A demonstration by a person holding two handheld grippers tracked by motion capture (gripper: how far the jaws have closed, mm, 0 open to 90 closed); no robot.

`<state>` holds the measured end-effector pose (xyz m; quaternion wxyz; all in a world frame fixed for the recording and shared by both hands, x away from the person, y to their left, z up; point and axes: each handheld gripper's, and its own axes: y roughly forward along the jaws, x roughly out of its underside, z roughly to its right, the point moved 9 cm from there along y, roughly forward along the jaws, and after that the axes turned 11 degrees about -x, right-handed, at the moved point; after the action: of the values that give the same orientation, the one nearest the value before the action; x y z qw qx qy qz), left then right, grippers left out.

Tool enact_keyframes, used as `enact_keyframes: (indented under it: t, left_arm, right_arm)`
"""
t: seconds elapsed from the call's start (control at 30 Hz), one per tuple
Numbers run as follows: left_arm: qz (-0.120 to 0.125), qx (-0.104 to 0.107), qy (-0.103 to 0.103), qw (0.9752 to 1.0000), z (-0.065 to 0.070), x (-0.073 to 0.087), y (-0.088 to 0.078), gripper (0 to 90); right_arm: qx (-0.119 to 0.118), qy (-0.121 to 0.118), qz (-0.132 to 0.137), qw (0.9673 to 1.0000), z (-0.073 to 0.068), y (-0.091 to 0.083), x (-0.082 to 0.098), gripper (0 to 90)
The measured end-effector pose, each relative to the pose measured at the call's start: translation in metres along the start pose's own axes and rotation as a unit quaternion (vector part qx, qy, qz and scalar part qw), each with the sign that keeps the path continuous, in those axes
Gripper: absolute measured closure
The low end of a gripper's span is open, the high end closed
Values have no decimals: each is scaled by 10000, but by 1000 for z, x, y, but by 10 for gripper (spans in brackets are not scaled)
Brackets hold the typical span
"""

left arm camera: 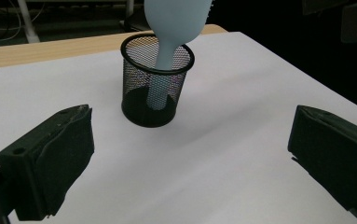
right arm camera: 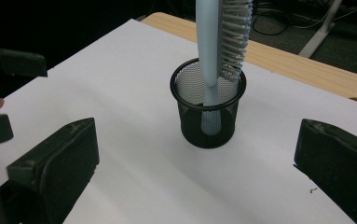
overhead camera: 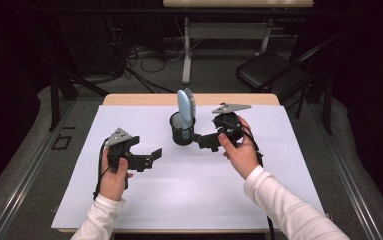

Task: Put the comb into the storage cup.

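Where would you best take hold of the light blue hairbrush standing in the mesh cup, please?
Probably at the head of the hairbrush, the part clear above the mesh cup; the handle sits inside. Come from above with the right claw, jaws across the head's narrow edges, since bristles line one face, then lift straight up.

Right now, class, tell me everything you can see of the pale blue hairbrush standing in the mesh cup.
The hairbrush is pale blue, smooth and plastic-looking, with an oval head and a narrower handle. It stands handle-down in the black wire-mesh cup, the handle reaching the bottom, the head rising well above the rim and leaning a little. Pale bristles cover one face of the head; the other face is plain. Only the cup touches it. The cup sits on the white sheet, toward the table's far edge.
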<state>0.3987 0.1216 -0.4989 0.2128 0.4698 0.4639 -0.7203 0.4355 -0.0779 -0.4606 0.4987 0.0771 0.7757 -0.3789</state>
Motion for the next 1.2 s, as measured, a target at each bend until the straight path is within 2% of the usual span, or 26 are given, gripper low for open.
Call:
enact_keyframes:
  t: [0.37, 0.5, 0.8, 1.2]
  left_arm:
    - [-69, 4, 57, 10000, -1, 0, -2, 5]
    - [-67, 10, 35, 10000, 0, -1, -3, 5]
    - [-88, 76, 126, 9999, 6, -3, -2, 5]
    - [-154, 66, 196, 9997, 6, -2, -3, 5]
  right_arm:
    - [-117, -75, -33, 9999, -7, -7, 24, 0]
    - [-94, -153, -42, 9998, -9, -11, 32, 0]
    - [-137, -61, -5, 9999, -10, -19, 43, 0]
    - [-73, -21, -28, 10000, -5, -28, 51, 0]
